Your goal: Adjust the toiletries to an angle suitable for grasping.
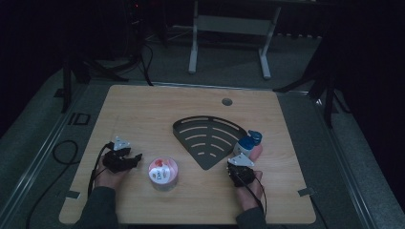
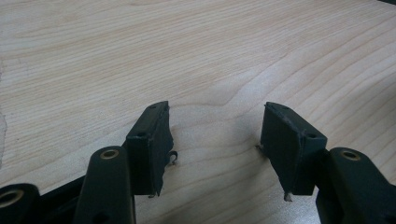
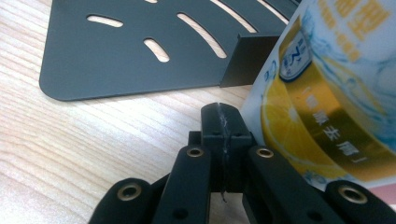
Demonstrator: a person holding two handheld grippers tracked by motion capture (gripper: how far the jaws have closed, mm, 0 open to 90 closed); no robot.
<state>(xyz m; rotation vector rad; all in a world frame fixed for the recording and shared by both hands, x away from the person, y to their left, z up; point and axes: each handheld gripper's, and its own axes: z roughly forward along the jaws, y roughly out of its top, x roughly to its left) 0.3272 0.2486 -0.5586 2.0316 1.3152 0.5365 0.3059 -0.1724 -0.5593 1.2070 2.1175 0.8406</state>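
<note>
Both grippers are black with brass-ringed screw holes, grey three-cornered top plates, trailing black cables, and dark sleeves.

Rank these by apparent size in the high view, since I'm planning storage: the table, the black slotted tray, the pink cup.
1. Table, by far largest.
2. Black slotted tray.
3. Pink cup, smallest, though nearer the camera.

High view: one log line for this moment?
left gripper open, empty | right gripper shut beside bottle | cup between | rack bare
</note>
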